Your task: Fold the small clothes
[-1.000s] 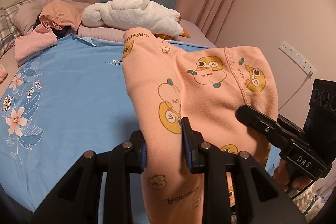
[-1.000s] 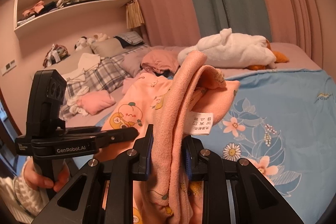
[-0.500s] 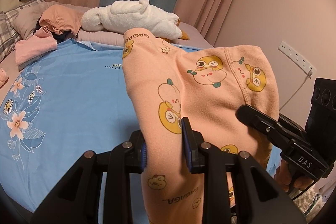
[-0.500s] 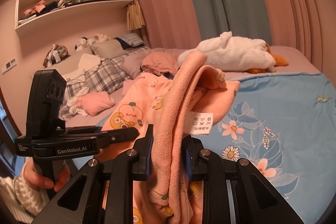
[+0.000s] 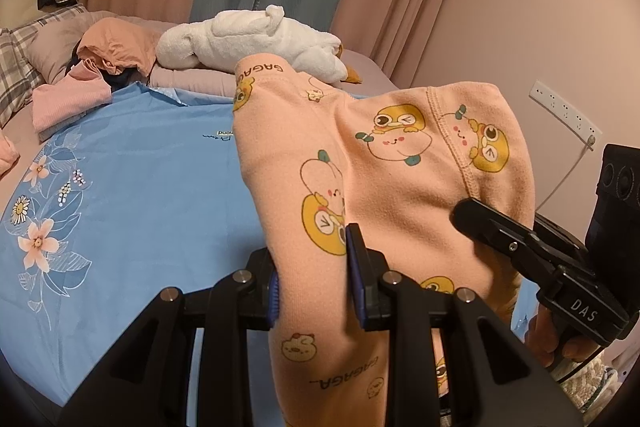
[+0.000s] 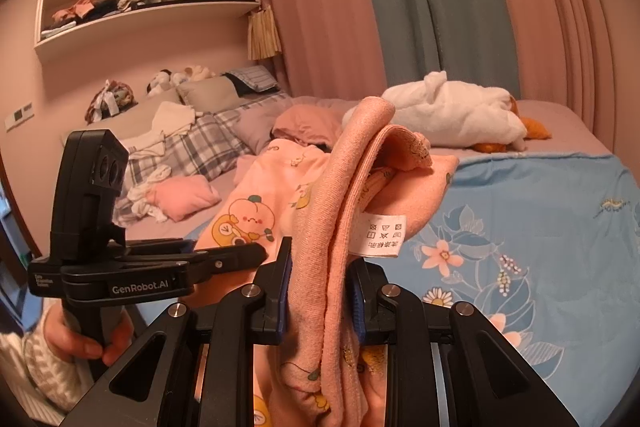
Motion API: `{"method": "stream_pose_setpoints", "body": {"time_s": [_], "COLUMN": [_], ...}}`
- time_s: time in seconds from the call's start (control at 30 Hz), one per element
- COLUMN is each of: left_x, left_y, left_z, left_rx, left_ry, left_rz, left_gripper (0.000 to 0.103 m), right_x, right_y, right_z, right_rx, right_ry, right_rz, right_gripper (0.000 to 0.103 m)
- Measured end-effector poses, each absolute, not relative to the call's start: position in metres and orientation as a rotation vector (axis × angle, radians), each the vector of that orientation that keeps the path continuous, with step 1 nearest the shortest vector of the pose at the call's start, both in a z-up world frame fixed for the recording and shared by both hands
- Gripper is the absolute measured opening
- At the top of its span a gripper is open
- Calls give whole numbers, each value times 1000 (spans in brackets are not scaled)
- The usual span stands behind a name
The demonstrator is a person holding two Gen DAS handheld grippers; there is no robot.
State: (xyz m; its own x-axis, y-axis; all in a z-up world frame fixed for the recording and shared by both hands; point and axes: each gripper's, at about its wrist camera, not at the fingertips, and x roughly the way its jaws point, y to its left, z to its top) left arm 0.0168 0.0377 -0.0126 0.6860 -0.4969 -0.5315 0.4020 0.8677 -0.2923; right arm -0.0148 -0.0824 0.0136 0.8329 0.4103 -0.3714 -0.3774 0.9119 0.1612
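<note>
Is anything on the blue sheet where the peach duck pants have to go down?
Nothing visible blocks it. Both the left gripper and right gripper hold the peach pants above the bare blue sheet. The white plush duck lies farther back.

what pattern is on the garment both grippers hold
Peach-orange garment with yellow cartoon chicks and peaches; clearest in the left wrist view.

Both views drift a little. From the left gripper (image 5: pixel 316 279), the white plush toy (image 5: pixel 248 43) slides toward three o'clock and sinks toward six, and the folded pink clothes (image 5: pixel 68 99) move in from nine o'clock. From the right gripper (image 6: pixel 320 291), the plush toy (image 6: pixel 452 115) edges toward three o'clock. The peach garment (image 5: pixel 400 179) barely shifts in either grip.
</note>
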Motion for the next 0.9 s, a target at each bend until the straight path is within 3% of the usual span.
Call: {"method": "stream_pose_setpoints", "body": {"time_s": [0.9], "left_x": [26], "left_y": [45], "left_z": [-11], "left_rx": [-141], "left_ry": [635], "left_rz": [-494], "left_gripper": [27], "right_x": [-9], "right_y": [-83], "right_z": [13], "right_rx": [66], "right_ry": [410], "right_rz": [426], "right_gripper": [26]}}
